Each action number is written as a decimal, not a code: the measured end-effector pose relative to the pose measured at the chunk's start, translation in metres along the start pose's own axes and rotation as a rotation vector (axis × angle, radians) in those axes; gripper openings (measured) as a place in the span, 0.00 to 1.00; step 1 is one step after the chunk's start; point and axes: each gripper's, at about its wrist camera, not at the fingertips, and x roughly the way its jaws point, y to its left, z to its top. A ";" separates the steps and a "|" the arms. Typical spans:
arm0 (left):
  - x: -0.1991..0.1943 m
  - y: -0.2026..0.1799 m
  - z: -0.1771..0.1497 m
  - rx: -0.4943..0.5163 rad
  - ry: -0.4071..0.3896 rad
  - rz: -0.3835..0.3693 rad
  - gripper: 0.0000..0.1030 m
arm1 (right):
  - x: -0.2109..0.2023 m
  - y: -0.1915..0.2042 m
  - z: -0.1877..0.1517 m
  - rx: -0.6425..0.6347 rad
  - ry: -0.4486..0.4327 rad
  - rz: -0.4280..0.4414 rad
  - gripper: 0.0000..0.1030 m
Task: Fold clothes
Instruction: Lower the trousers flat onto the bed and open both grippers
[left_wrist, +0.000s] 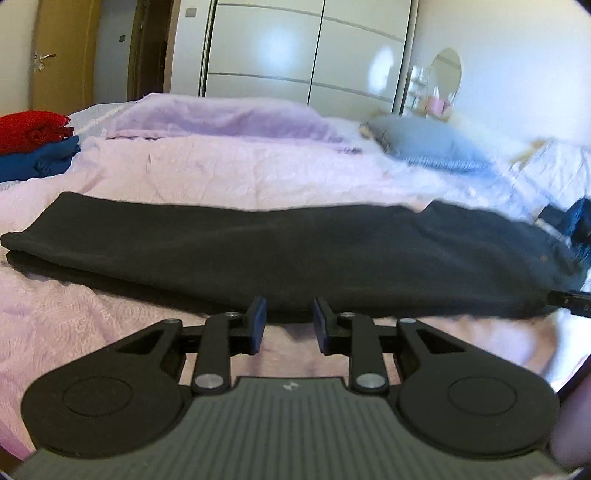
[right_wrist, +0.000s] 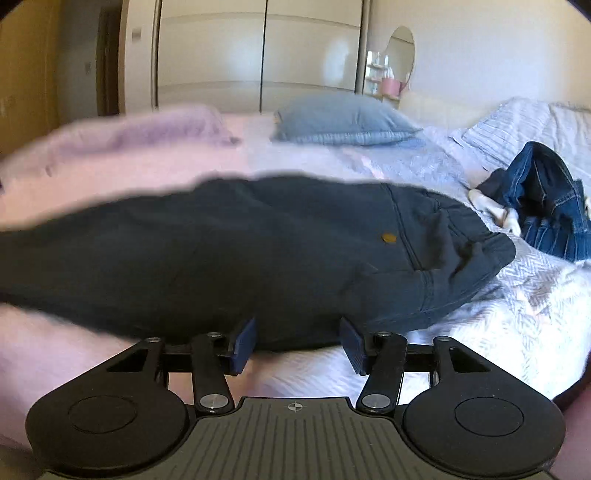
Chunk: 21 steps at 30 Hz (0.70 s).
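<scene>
The dark trousers (left_wrist: 280, 254) lie folded lengthwise across the bed (left_wrist: 221, 173). The left claw (left_wrist: 289, 323) and right claw (right_wrist: 298, 341) are both released, empty, at the near edge. Pinching only the top layer (likely) would drag the fold apart.

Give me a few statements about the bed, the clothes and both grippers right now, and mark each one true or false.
1. The dark trousers lie stretched across the bed. True.
2. The left gripper is clamped on the trousers. False: its jaws stand apart with nothing between them.
3. A red garment sits on top of a blue garment. True.
4. The blue jeans are neatly folded. False: they lie crumpled in a heap.
5. The right gripper is open, at the near edge of the trousers. True.
</scene>
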 end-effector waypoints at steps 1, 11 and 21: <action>-0.002 -0.003 0.004 0.002 -0.006 -0.003 0.24 | -0.004 0.001 0.002 0.001 -0.017 -0.006 0.53; 0.023 -0.026 0.026 0.050 -0.005 0.009 0.24 | 0.001 -0.074 0.020 0.113 -0.155 -0.112 0.53; 0.045 -0.029 0.023 0.067 0.078 0.151 0.26 | 0.025 -0.092 0.025 0.129 -0.006 -0.101 0.53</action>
